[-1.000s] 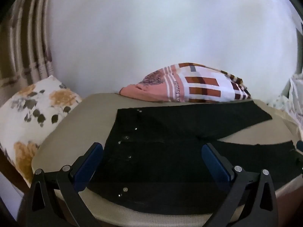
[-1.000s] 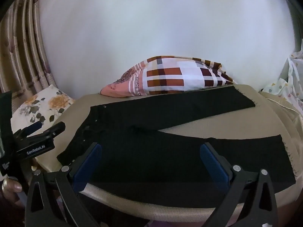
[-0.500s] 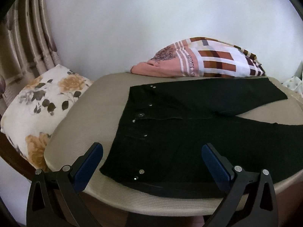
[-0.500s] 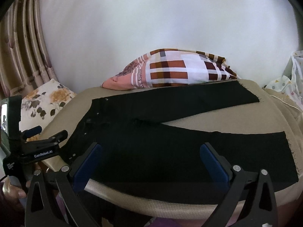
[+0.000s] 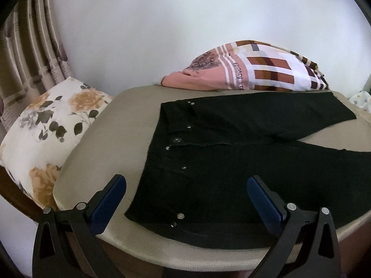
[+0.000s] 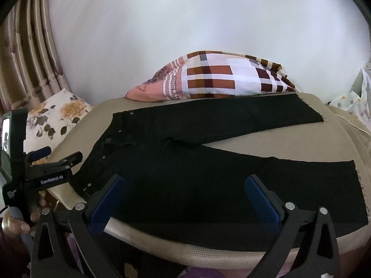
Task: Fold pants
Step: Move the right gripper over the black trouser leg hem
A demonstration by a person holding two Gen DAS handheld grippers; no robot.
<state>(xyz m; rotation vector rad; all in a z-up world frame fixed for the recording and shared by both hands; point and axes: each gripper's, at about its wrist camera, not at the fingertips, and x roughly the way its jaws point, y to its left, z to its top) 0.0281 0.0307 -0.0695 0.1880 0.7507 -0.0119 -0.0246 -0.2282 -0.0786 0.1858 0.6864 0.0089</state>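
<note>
Black pants [image 5: 231, 162] lie flat on a beige padded surface [image 5: 120, 125], waistband to the left, both legs spread apart toward the right. They also show in the right wrist view [image 6: 208, 162]. My left gripper [image 5: 186, 190] is open and empty, hovering over the near waist corner with its metal rivets. My right gripper [image 6: 184, 190] is open and empty, over the near edge of the closer leg. The left gripper also shows in the right wrist view [image 6: 49, 159] at the left edge, near the waistband.
A plaid and pink pillow [image 5: 250, 71] lies behind the pants against the white wall. A floral cushion [image 5: 46, 129] sits left of the surface, with curtains [image 6: 25, 64] behind. Patterned cloth [image 6: 354, 102] lies at the far right.
Both grippers have pulled back and risen a little, so more of the surface's near edge shows. The left view has shifted left. The pants have not moved.
</note>
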